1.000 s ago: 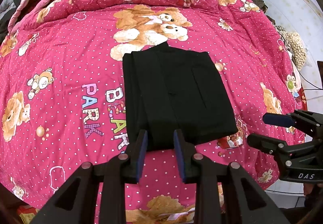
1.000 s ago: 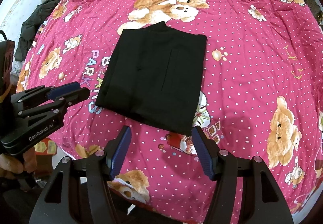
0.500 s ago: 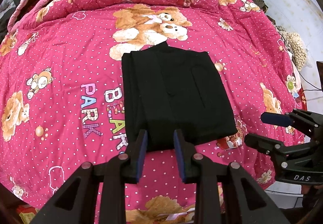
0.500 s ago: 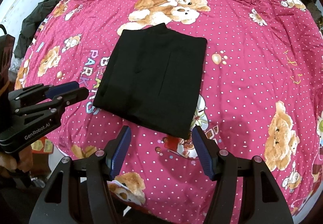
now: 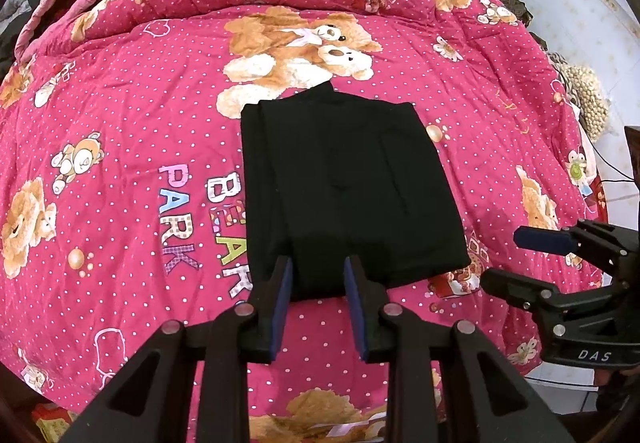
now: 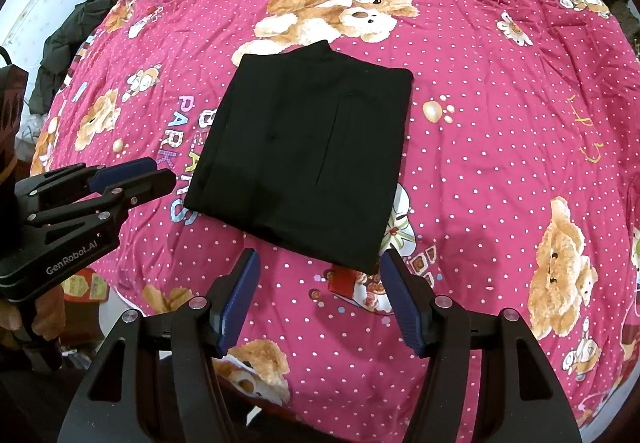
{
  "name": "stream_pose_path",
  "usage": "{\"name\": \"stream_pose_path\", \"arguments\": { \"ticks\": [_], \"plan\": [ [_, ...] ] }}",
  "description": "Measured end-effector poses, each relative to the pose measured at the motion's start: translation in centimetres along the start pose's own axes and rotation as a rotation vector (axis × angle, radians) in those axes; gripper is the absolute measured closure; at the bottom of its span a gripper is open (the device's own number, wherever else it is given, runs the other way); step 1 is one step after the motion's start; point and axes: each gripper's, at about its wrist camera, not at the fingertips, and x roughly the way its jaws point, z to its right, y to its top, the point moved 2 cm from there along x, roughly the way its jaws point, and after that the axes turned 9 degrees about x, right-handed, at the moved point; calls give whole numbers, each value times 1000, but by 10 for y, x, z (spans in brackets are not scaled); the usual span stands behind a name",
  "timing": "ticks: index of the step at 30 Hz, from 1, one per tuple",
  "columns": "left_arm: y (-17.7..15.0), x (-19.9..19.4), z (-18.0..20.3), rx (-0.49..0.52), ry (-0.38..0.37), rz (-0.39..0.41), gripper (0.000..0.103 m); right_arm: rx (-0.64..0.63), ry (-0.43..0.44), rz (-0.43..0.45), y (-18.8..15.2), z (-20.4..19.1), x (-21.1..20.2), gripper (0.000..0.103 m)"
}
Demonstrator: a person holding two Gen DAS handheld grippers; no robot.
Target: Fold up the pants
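Apparently done: the pants [image 5: 348, 187] lie folded into a compact rectangle mid-bed [image 5: 120, 131], near its front edge, while both tongs, left [image 5: 317, 275] and right [image 6: 320, 275], hang open and empty above.

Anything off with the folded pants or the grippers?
Little. The black pants lie folded flat on the pink quilt, except a small tab of cloth poking past the far edge. Left gripper and right gripper are open, empty.
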Motion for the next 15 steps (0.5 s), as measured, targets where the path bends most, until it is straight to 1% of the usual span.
{"name": "stream_pose_path", "arguments": {
  "ticks": [10,15],
  "plan": [
    [-2,1,1,6,28,-9,74,1,2,-1,0,0,1,41],
    [-4,3,0,3,71,-37,74,1,2,-1,0,0,1,41]
  ]
}}
